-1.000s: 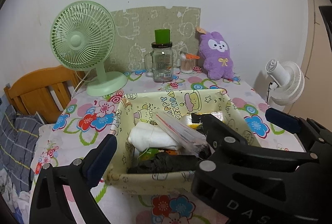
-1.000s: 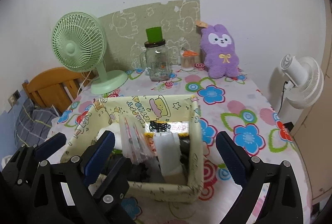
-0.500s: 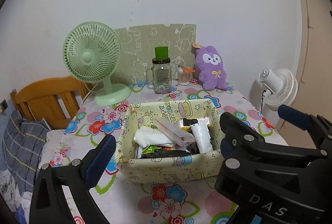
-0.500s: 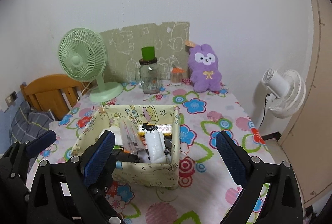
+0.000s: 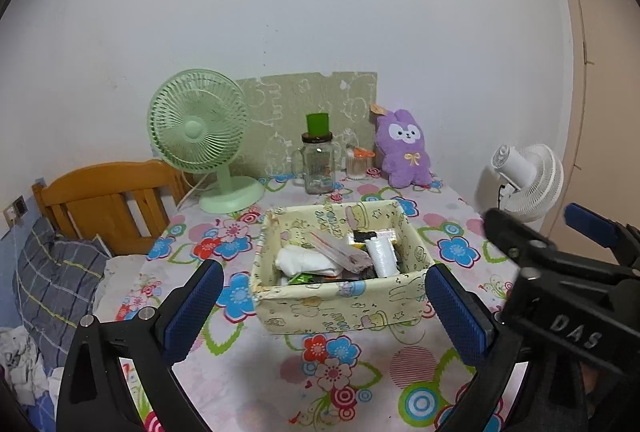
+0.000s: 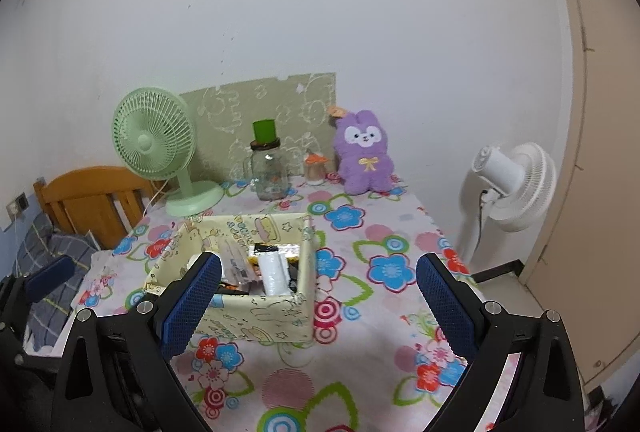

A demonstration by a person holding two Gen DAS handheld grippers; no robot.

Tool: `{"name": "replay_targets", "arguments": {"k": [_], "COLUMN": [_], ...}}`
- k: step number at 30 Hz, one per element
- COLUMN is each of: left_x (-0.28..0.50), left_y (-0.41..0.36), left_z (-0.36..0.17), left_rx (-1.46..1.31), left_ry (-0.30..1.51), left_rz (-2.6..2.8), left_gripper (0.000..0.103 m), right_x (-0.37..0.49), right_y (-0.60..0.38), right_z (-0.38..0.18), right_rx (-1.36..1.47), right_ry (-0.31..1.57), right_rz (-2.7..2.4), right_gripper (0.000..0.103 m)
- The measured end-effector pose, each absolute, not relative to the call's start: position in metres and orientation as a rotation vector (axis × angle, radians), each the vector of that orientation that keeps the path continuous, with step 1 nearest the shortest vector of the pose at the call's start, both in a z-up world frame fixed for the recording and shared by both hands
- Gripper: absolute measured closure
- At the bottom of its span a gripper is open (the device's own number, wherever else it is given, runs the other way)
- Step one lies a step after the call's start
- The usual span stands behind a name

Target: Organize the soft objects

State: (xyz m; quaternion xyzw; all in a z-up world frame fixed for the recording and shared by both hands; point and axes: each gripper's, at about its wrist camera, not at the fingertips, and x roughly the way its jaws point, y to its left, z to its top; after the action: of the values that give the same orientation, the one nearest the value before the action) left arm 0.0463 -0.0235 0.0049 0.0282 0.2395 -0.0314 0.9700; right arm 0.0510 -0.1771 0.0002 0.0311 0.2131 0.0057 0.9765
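A yellow patterned fabric basket point(image 5: 340, 306) point(image 6: 240, 324) stands in the middle of the flowered table. It holds a white cloth point(image 5: 304, 260), a clear plastic bag point(image 5: 340, 252), a white roll point(image 5: 380, 256) point(image 6: 272, 272) and dark items. A purple plush rabbit point(image 5: 404, 150) point(image 6: 364, 152) sits upright at the back against the wall. My left gripper point(image 5: 320, 308) is open and empty, in front of the basket. My right gripper point(image 6: 320, 304) is open and empty, above the basket's right front corner. In the left wrist view the right gripper's body point(image 5: 560, 284) shows at the right.
A green desk fan point(image 5: 200, 136) point(image 6: 156, 148), a glass jar with a green lid point(image 5: 318, 160) point(image 6: 268, 168) and a small toothpick jar point(image 5: 357, 164) stand at the back. A white fan point(image 5: 524, 180) point(image 6: 512, 184) stands right of the table, a wooden chair point(image 5: 104, 200) left.
Both grippers have pulled back and up from the basket, which now looks smaller and farther. Both stay open and empty.
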Motion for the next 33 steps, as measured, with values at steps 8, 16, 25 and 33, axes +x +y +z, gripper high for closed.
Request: {"name": "replay_targets", "arguments": {"k": [8,16,25,33], "left_x": [0.022,0.003,0.001,0.001], "left_y": [-0.007,0.002,0.009,0.01], "left_z": [0.017,0.022,0.024,0.024], "left_rx": [0.023,0.008,-0.012,-0.013], "left_ry": [0.441,0.409,0.394,0.396], "left_rz": [-0.019,-0.016,0.019,0.004], "left_gripper": [0.0,0.0,0.0,0.0], "right_x": [0.017,-0.002,-0.008,-0.007], "right_y": [-0.187,-0.189,-0.185,-0.184], "right_z": [0.013,0.018,0.021,0.02], "right_rx": [0.059,0.069,0.071,0.075], "right_ry": [0.367,0.337,0.327,0.331], "right_rz": [-0.031,-0.024,-0.011,-0.008], "right_gripper": [0.004,0.004,0.004,0.003]}}
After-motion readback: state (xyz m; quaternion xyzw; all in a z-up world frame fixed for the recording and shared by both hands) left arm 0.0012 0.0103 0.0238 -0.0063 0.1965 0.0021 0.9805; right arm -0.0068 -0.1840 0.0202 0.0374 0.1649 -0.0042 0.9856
